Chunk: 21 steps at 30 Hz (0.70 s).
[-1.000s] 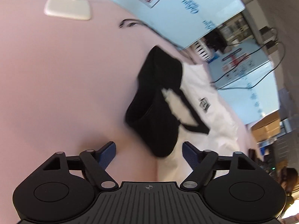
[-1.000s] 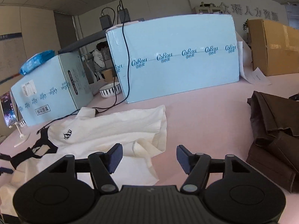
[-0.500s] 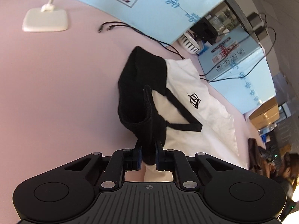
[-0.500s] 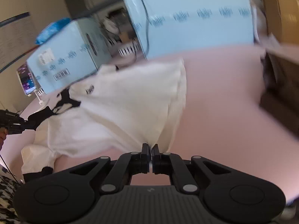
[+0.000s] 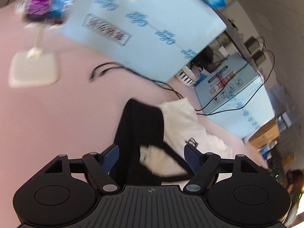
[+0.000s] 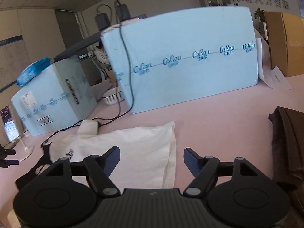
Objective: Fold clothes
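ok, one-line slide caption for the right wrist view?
Right gripper, fingers opening with nothing between them, above a folded white garment on the pink table.

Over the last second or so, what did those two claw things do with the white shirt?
Both pinched the garment half a second ago: the left gripper its black part, the right gripper the white hem. Both have let go and their jaws are opening. The hem, lifted then, now lies folded flat on the pink table. The blue boxes and brown clothes stayed put.
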Each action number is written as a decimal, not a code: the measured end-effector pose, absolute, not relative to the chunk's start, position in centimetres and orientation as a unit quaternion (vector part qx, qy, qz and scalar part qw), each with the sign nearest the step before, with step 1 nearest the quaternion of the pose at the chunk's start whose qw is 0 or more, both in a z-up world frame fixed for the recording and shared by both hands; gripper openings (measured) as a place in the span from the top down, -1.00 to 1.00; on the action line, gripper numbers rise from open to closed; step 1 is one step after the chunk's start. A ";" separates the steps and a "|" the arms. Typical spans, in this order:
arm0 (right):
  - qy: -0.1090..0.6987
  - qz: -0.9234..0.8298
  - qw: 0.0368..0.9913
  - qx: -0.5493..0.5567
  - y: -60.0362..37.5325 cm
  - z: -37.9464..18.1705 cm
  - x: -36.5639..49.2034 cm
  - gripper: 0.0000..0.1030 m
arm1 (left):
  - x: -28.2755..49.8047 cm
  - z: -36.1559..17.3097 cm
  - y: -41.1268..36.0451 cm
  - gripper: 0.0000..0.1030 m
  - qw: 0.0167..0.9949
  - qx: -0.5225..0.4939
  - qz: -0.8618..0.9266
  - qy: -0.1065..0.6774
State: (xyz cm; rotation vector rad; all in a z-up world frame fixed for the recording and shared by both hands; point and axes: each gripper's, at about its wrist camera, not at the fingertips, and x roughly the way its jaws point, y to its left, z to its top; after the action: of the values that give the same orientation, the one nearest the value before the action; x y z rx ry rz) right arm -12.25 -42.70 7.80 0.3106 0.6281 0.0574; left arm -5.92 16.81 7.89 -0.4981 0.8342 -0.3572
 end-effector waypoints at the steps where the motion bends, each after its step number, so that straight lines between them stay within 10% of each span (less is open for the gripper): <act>1: 0.316 0.024 0.936 0.152 -42.8 7.2 -10.8 -0.47 | -4.3 7.6 15.5 -0.50 0.877 -0.216 -0.162 0.398; 7: 0.351 0.005 0.924 0.149 -41.8 2.6 -2.2 -0.45 | 2.6 4.2 10.6 -0.49 0.880 -0.151 -0.146 0.426; 10: 0.348 -0.008 0.933 0.090 -39.7 2.6 -0.6 0.84 | 4.2 3.3 9.1 -0.18 0.887 -0.134 -0.144 0.418; 11: 0.347 -0.012 0.935 0.071 -39.1 2.5 0.0 0.90 | 4.3 3.2 8.7 0.64 0.888 -0.124 -0.138 0.422; 12: 0.345 -0.016 0.937 0.051 -38.4 2.5 0.5 0.94 | 4.5 3.2 8.3 0.83 0.888 -0.116 -0.133 0.425; 21: 0.365 -0.059 0.928 0.048 -38.8 2.1 1.3 0.86 | 3.1 4.7 10.3 0.84 0.909 -0.117 -0.098 0.388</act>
State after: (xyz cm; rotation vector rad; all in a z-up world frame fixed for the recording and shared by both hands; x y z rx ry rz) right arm 1.33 -38.76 2.12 0.0977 0.7486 -0.1212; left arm 3.13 10.33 4.68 -0.2403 0.8004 -0.2012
